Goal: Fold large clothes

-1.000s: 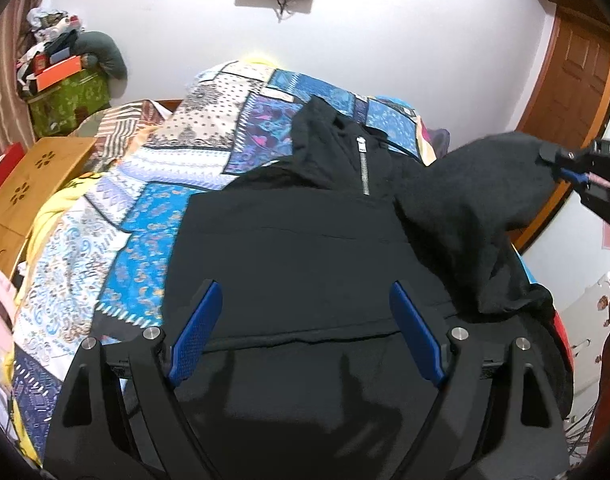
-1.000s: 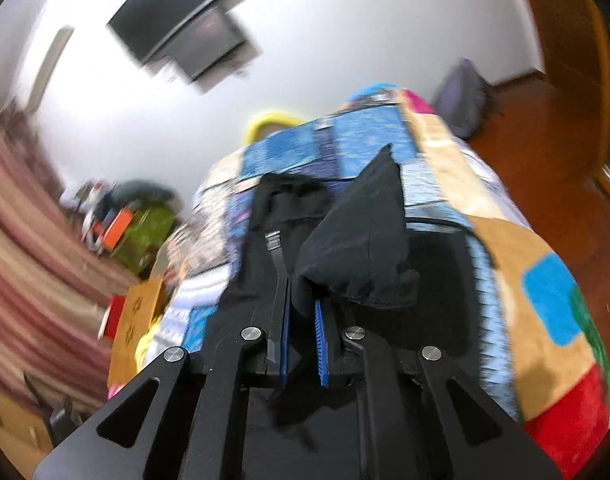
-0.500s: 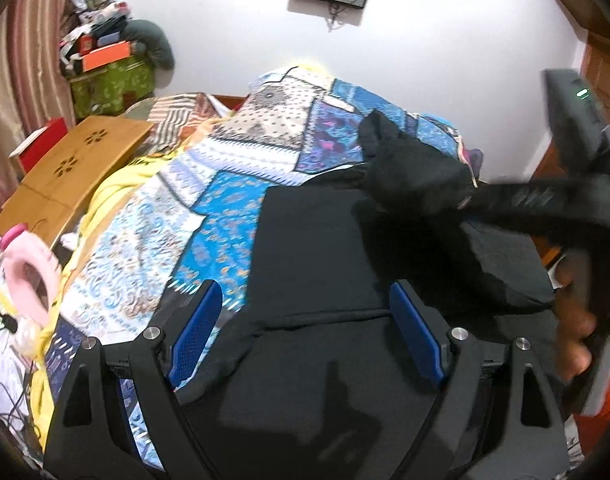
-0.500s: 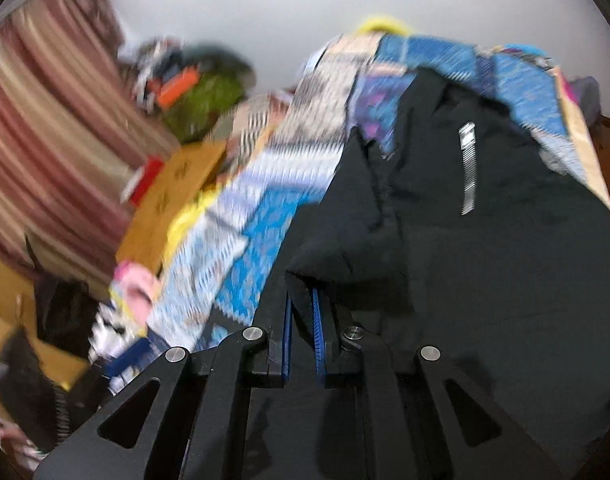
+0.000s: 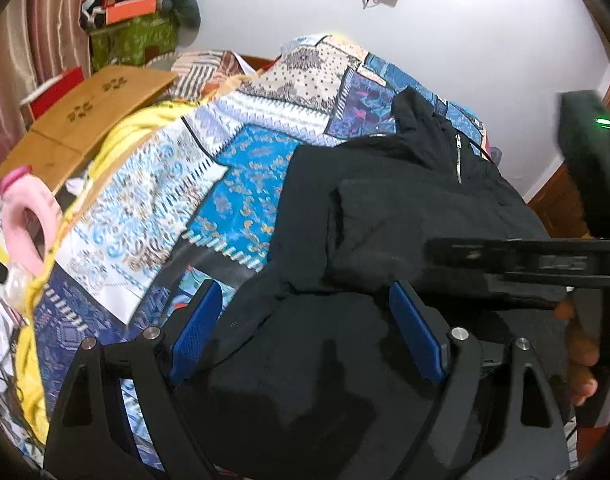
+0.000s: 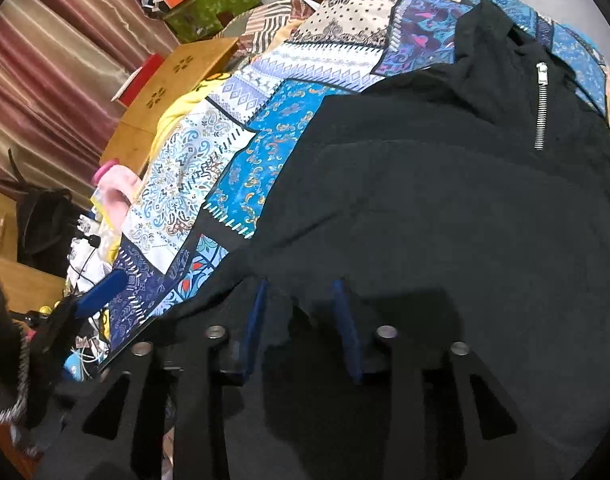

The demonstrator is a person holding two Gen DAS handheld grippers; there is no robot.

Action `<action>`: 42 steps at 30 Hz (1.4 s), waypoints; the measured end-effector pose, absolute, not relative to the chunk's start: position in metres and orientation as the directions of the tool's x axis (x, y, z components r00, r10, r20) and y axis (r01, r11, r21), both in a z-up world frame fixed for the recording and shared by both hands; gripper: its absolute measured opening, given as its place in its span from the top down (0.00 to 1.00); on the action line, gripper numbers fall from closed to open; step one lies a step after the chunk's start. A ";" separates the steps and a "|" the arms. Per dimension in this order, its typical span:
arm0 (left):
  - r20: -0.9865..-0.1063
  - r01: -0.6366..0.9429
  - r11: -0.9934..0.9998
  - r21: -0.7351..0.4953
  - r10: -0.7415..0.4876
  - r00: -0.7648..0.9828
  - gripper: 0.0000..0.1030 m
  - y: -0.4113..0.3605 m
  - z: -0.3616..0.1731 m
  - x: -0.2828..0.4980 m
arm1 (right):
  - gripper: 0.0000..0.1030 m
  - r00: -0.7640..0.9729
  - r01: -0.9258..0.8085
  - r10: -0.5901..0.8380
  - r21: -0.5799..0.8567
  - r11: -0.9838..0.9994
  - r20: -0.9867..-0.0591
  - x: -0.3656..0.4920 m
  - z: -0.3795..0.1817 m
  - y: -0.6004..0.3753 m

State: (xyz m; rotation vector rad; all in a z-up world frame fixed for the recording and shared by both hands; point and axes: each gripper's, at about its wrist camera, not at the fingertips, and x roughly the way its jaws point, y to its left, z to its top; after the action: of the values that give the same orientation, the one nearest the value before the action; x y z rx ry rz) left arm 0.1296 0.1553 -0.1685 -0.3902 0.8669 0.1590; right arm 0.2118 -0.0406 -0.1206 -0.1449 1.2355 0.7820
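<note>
The black jacket fills the centre and right of both views, flat on the patchwork quilt; it looks soft, floppy and bulky, so I'd pinch the hem or a sleeve edge. The right gripper has just been opening, with cloth loose between its jaws, and the left gripper hangs wide open, gripping nothing.

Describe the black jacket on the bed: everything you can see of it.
The black jacket is a large, dark garment of matte, slightly textured cloth with a short silver zipper below its collar. It lies spread on the patchwork bedspread, collar toward the far wall, with one sleeve folded across its front. The right gripper, whose jaws have just been opening, stands over the sleeve end, cloth lying loose between its fingers. The left gripper hovers open above the hem.
</note>
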 end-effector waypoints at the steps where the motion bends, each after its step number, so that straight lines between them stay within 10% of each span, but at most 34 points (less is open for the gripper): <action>1: -0.770 -0.291 0.914 -0.283 -0.036 0.637 0.17 0.155 -0.171 0.132 | 0.57 0.121 -0.606 0.460 0.302 0.736 -0.880 0.211 -0.117 -0.046; 10: -0.767 -0.288 0.815 -0.502 -0.265 0.584 0.17 0.148 -0.204 0.162 | 0.52 0.401 -0.534 0.375 0.119 0.837 -0.836 0.211 -0.081 -0.131; 21: -0.674 -0.352 0.600 -0.719 -0.476 0.566 0.46 0.146 -0.238 0.199 | 0.43 0.560 -0.295 0.186 0.015 0.955 -0.807 0.212 -0.084 -0.252; 31: -0.786 -0.375 0.764 -0.525 -0.265 0.559 0.89 0.129 -0.220 0.224 | 0.43 0.530 -0.147 0.198 0.141 0.979 -0.824 0.218 -0.097 -0.309; 42: -0.586 -0.118 0.890 -0.440 -0.186 0.789 0.93 0.105 -0.079 0.237 | 0.43 0.538 -0.075 0.257 0.258 0.963 -0.803 0.220 -0.098 -0.335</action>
State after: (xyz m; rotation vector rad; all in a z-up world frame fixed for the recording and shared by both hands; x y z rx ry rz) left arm 0.2366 0.1048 -0.0791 -0.4806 0.6674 -0.0382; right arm 0.2196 -0.3346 -0.0983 0.2019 0.9847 0.1993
